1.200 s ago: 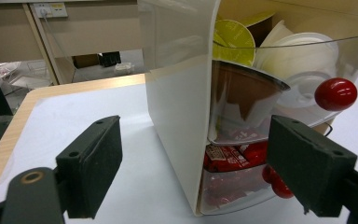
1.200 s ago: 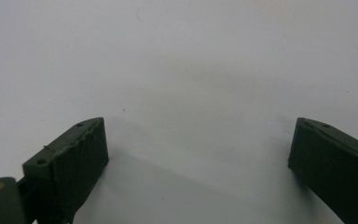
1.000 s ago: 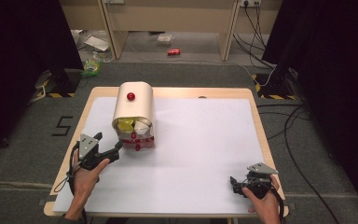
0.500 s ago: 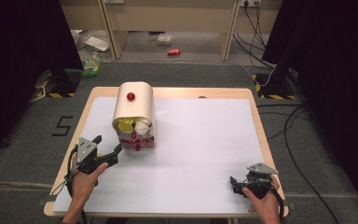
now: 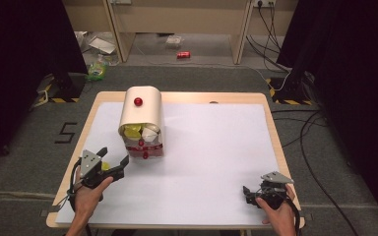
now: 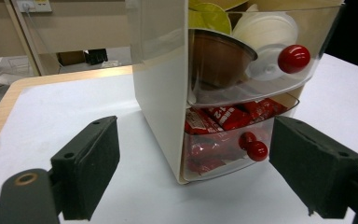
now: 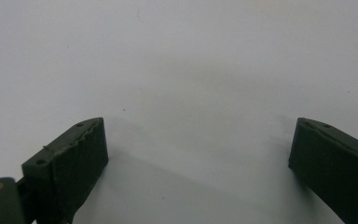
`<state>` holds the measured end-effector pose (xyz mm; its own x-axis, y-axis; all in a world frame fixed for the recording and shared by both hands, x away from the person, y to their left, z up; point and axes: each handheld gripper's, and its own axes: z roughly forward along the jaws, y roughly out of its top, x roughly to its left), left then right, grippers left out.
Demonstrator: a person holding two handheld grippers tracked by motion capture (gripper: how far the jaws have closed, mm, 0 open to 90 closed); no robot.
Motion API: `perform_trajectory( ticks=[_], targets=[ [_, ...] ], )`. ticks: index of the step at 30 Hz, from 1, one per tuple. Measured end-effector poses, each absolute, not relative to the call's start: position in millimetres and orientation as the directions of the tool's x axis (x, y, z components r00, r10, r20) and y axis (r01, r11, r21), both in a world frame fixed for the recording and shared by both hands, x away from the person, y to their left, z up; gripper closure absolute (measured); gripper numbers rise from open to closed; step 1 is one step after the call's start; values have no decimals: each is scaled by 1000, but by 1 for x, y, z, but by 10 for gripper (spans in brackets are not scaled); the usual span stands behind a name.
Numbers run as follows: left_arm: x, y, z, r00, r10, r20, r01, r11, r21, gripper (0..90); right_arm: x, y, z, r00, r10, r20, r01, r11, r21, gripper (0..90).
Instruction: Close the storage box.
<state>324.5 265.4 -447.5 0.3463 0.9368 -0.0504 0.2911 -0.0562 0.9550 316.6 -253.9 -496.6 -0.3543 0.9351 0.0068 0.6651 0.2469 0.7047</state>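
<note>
A cream mini drawer cabinet (image 5: 141, 114) stands on the white table top (image 5: 216, 147), left of centre. Its clear upper drawer (image 6: 242, 60) holds coffee capsules and has a red knob (image 6: 293, 59). The lower drawer (image 6: 223, 140) holds red packets and stands slightly pulled out, with its own red knob (image 6: 256, 150). My left gripper (image 5: 113, 157) sits just short of the cabinet's front left corner. Its jaws have just been opening, and in the left gripper view the left gripper (image 6: 193, 140) is wide open with nothing between the pads. My right gripper (image 5: 248, 194) rests open near the front right edge; the right gripper (image 7: 200, 126) points at bare white surface.
The wooden table rim (image 5: 273, 132) frames the white sheet. Another red knob (image 5: 138, 102) sits on the cabinet's top. On the floor beyond are a red can (image 5: 183, 54), loose packaging (image 5: 98, 44) and cables (image 5: 305, 123) at the right.
My left gripper has drawn back a little from the cabinet toward the near edge, and its jaws stand wider. The right gripper and the cabinet have not moved.
</note>
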Motion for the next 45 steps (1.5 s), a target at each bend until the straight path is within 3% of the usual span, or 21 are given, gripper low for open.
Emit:
perform_trajectory(
  ticks=[45],
  targets=[
    [289, 260, -479, 423, 905, -53, 316, -93, 944, 153, 316, -254, -496, -355, 935, 5, 666, 250, 703, 48]
  ],
)
